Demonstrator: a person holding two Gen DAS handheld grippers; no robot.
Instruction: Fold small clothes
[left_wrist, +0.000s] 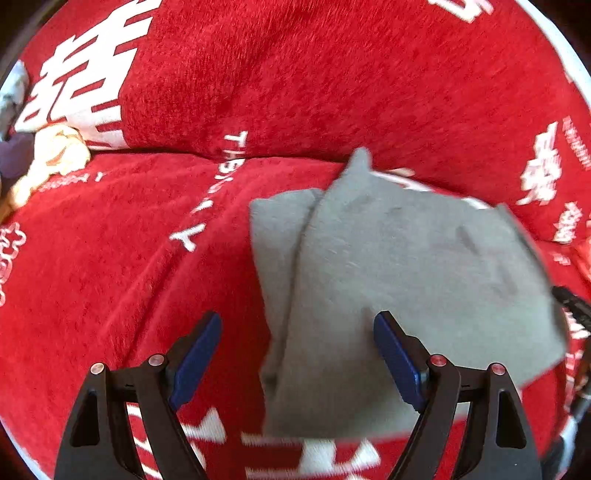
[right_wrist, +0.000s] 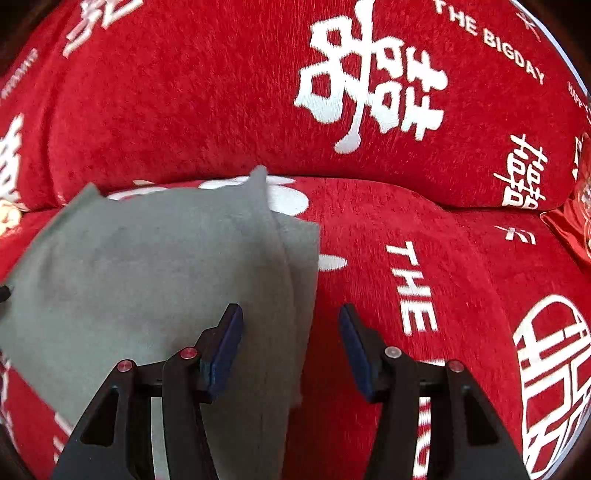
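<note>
A grey garment (right_wrist: 155, 266) lies folded on the red cover (right_wrist: 424, 229) beneath the right gripper's (right_wrist: 291, 325) parted fingers (right_wrist: 227, 350).

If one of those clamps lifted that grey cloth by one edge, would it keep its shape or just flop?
Probably flop: the grey cloth lies in soft overlapping layers whose corners curl up. It looks thin, so likely light. The fuzzy red cover under it may grip it, so a push would likely bunch it, not slide it.
</note>
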